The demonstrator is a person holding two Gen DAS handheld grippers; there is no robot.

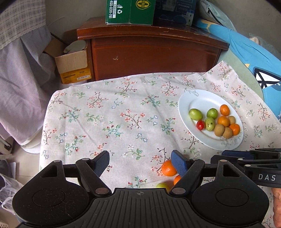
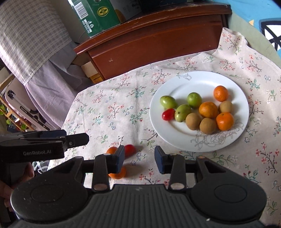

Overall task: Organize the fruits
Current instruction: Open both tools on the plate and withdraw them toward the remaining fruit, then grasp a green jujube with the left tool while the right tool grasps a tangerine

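Note:
A white plate on the floral cloth holds several fruits: green ones, oranges, brown ones and a red tomato. Loose on the cloth in the left wrist view lie an orange, a second orange and a green fruit, beside my open, empty left gripper. In the right wrist view my right gripper is open and empty, with a red tomato and two oranges near its left finger.
A brown wooden cabinet with green boxes stands behind the table. A cardboard box and draped cloth are at the left. Blue bedding is at the right. The other gripper shows at each view's edge.

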